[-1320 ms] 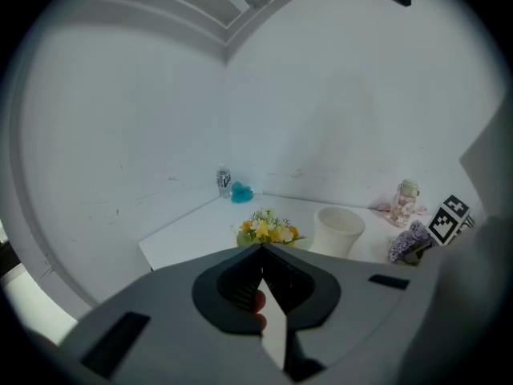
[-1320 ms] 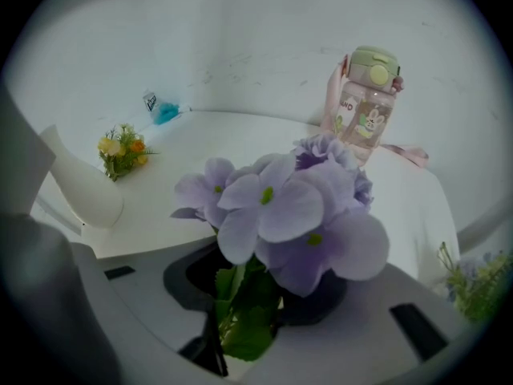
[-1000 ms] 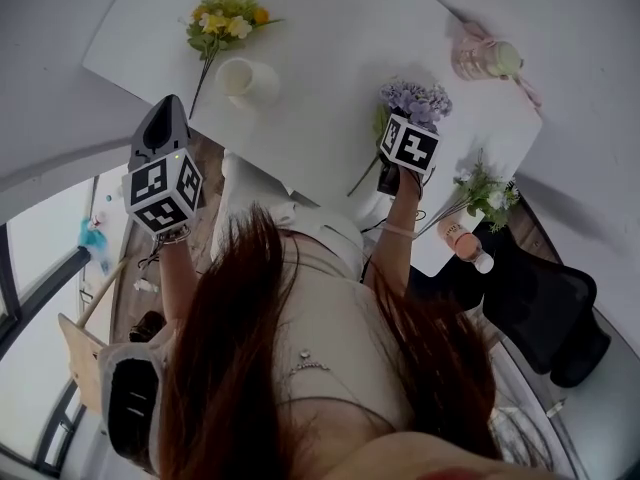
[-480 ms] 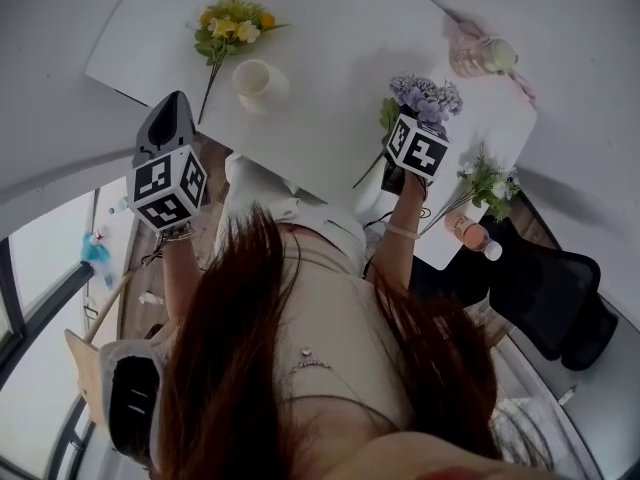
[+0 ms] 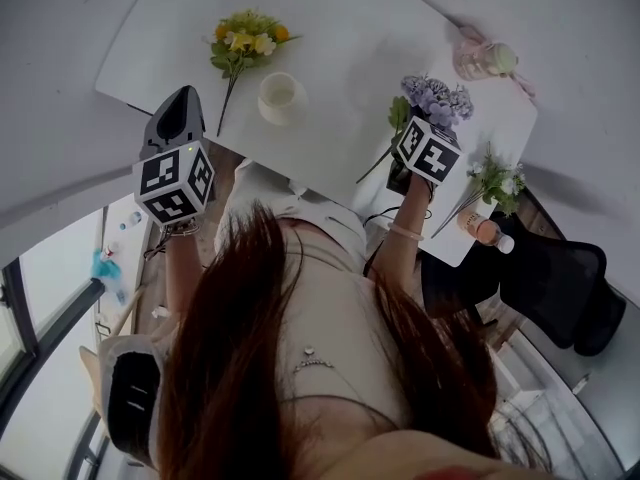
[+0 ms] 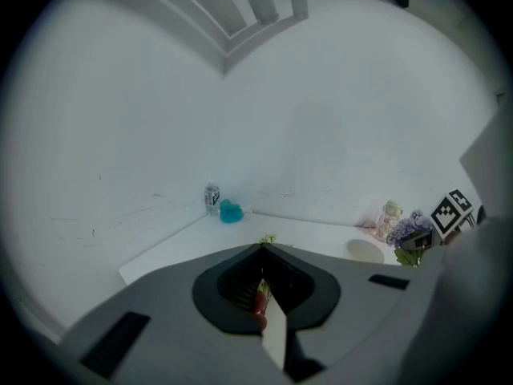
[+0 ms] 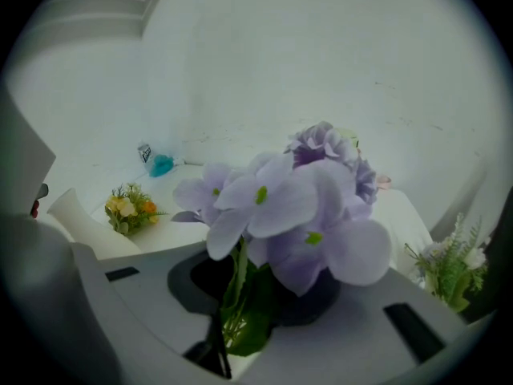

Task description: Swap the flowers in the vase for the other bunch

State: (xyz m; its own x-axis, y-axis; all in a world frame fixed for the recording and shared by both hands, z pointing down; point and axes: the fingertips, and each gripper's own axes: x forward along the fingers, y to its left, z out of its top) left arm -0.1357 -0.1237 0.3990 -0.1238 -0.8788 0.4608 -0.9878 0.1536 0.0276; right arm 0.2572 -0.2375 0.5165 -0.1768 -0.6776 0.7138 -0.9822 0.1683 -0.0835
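The right tongs (image 7: 244, 299) are clamped on the thin stems, judged the safest hold on the light, bendy purple bunch (image 7: 296, 215), above the worktop (image 5: 340, 38), while the left tongs (image 6: 262, 253) are clenched empty near the vase (image 5: 281, 98) and yellow bunch (image 5: 246, 42).

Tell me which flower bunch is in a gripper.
The purple bunch, its stems clamped in the right gripper. The yellow bunch and the white bunch are held by nothing.

Bare tabletop (image 5: 340, 88) between vase (image 5: 281, 98) and purple bunch (image 5: 435, 98); yellow bunch (image 5: 247, 40) beside vase
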